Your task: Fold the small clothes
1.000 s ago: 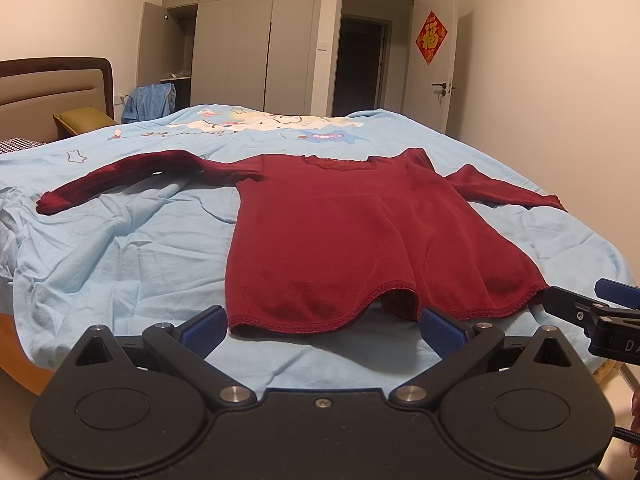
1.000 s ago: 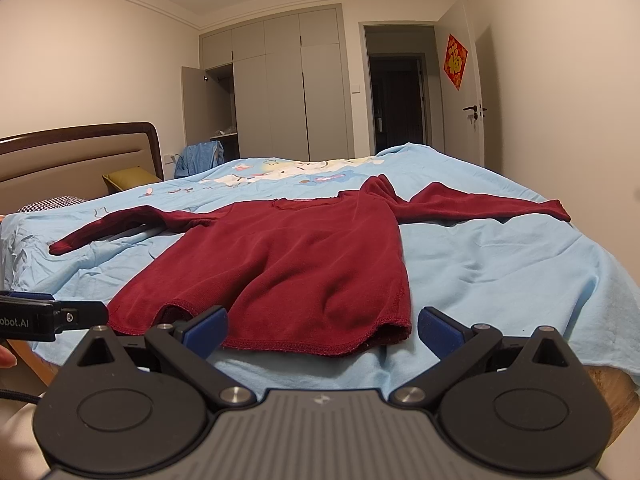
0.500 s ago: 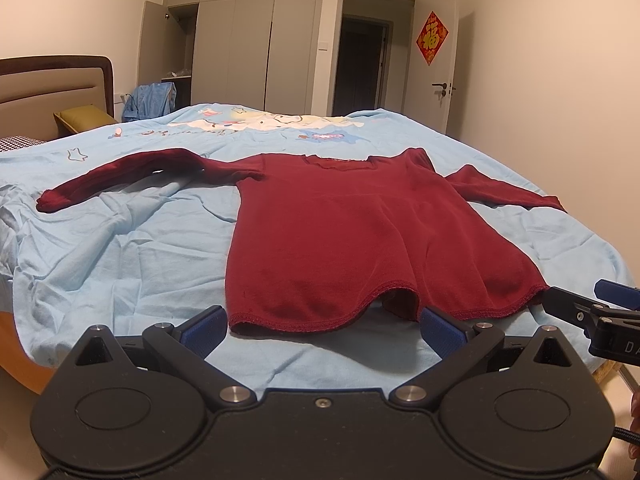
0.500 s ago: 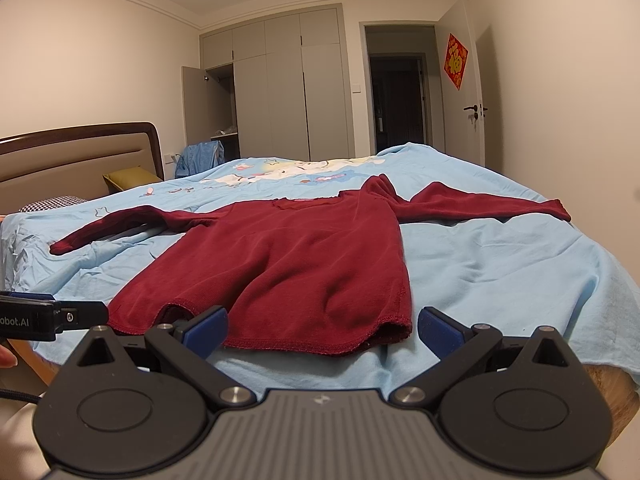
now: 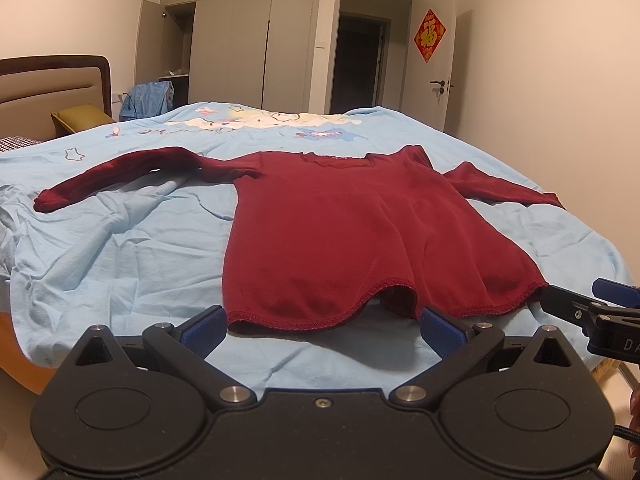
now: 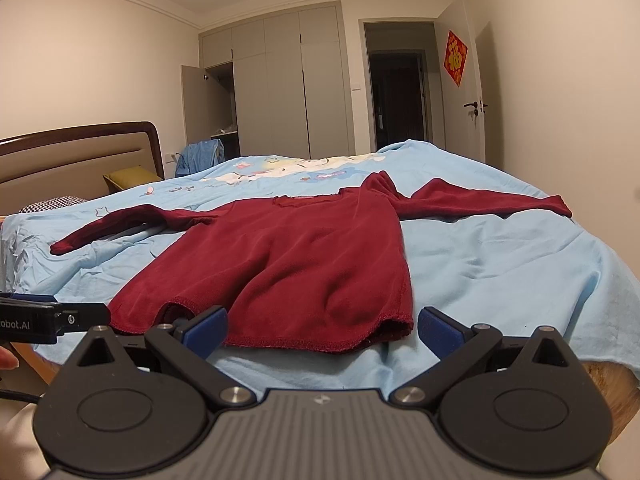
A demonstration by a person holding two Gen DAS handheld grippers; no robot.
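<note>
we hold both wide claws, left claw (image 5: 322, 326) and right claw (image 6: 322, 326), at the maroon long-sleeved shirt (image 5: 360, 232) hem low in frame, and should pinch both layers evenly.

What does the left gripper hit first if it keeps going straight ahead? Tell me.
Most likely the hem of the red top: the open left gripper points at it across a strip of blue bedsheet. Depth is uncertain.

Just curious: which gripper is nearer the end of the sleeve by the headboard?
Left. The left gripper sits at the hem on that sleeve cuff's side; the right gripper is at the hem's far corner.
</note>
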